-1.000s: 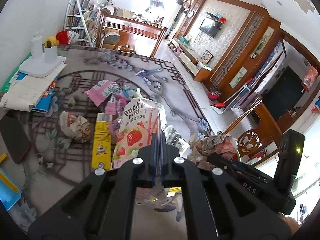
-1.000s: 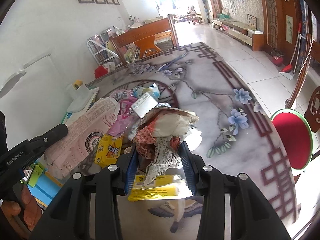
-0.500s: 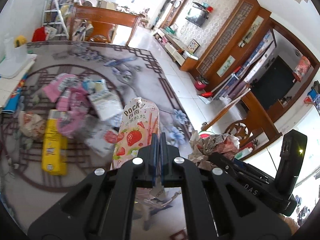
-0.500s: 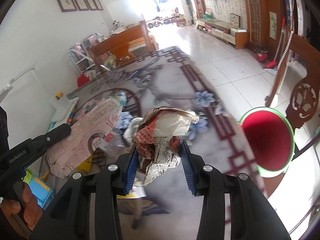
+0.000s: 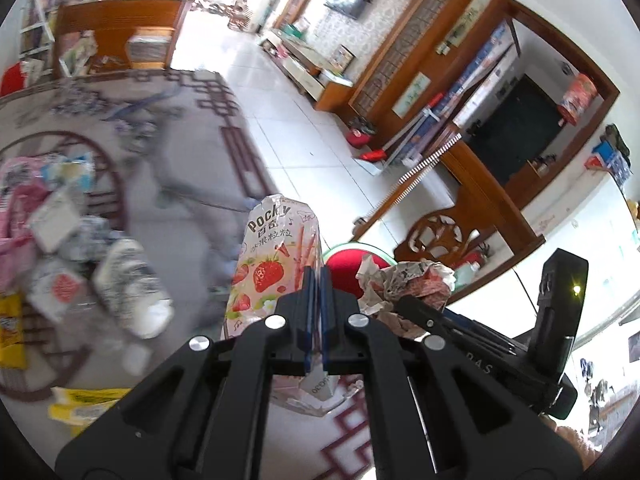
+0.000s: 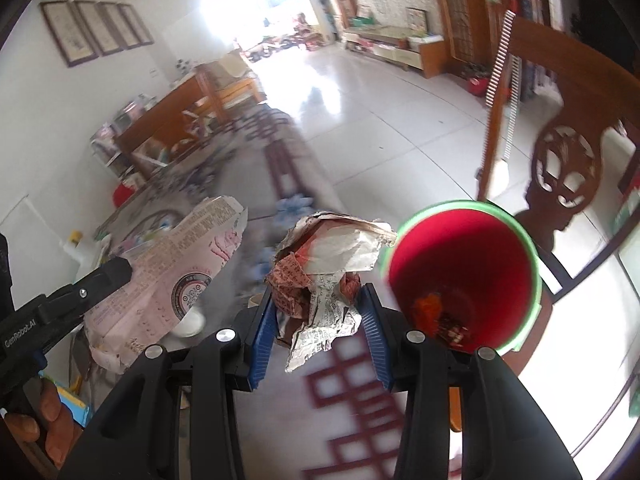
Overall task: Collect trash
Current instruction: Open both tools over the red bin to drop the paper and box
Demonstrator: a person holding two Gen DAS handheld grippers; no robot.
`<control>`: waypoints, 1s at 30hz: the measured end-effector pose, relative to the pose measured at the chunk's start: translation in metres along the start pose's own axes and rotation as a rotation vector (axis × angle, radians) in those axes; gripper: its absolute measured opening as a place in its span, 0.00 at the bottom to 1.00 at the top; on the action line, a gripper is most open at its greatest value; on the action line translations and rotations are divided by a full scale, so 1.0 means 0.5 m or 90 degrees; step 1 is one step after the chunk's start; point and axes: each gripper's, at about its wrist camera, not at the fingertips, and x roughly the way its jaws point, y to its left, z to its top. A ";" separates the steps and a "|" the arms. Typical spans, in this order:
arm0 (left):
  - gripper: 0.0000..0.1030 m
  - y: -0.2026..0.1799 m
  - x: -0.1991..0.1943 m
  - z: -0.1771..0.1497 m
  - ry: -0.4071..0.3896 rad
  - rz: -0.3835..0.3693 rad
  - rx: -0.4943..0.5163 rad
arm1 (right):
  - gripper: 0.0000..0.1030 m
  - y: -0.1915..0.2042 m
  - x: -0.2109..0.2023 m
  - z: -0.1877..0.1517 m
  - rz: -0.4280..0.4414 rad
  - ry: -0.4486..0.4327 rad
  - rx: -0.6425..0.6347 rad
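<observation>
My left gripper (image 5: 317, 276) is shut on a pink Pocky strawberry wrapper (image 5: 276, 256), which stands up from the jaws over the table's right edge. In the right wrist view the same wrapper (image 6: 168, 276) shows its printed back at the left. My right gripper (image 6: 320, 300) is shut on a crumpled wad of newspaper (image 6: 328, 256); that wad (image 5: 404, 284) appears at the right in the left wrist view. A red bucket with a green rim (image 6: 460, 272) stands on the floor just right of the wad, with some scraps at its bottom.
Several wrappers and packets (image 5: 60, 240) lie in a heap on the patterned table (image 5: 192, 160) to the left. A carved wooden chair (image 6: 568, 160) stands behind the bucket. White tiled floor (image 6: 380, 112) stretches beyond the table edge.
Both grippers have swung right, away from the litter heap, to the table's edge, each keeping its load. The red bucket has come close in the right wrist view.
</observation>
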 end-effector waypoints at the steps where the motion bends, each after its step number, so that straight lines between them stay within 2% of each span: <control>1: 0.02 -0.009 0.017 -0.001 0.010 -0.009 -0.003 | 0.38 -0.016 -0.002 0.003 -0.003 0.001 0.007; 8: 0.02 -0.120 0.137 0.002 0.062 -0.071 0.028 | 0.38 -0.144 -0.025 0.023 -0.042 -0.011 0.052; 13: 0.03 -0.188 0.196 0.008 0.076 -0.079 0.060 | 0.38 -0.206 -0.030 0.040 -0.058 -0.016 0.066; 15: 0.17 -0.200 0.212 0.009 0.084 -0.075 0.060 | 0.43 -0.224 -0.025 0.044 -0.056 -0.010 0.070; 16: 0.38 -0.201 0.215 0.009 0.083 -0.070 0.056 | 0.47 -0.232 -0.021 0.046 -0.055 -0.004 0.071; 17: 0.46 -0.198 0.211 0.010 0.076 -0.069 0.049 | 0.48 -0.240 -0.017 0.047 -0.056 0.003 0.072; 22: 0.47 -0.192 0.193 0.010 0.060 -0.050 0.044 | 0.61 -0.267 -0.015 0.040 -0.065 0.001 0.097; 30: 0.50 -0.152 0.148 -0.007 0.054 -0.024 0.031 | 0.65 -0.271 -0.014 0.038 -0.073 -0.001 0.117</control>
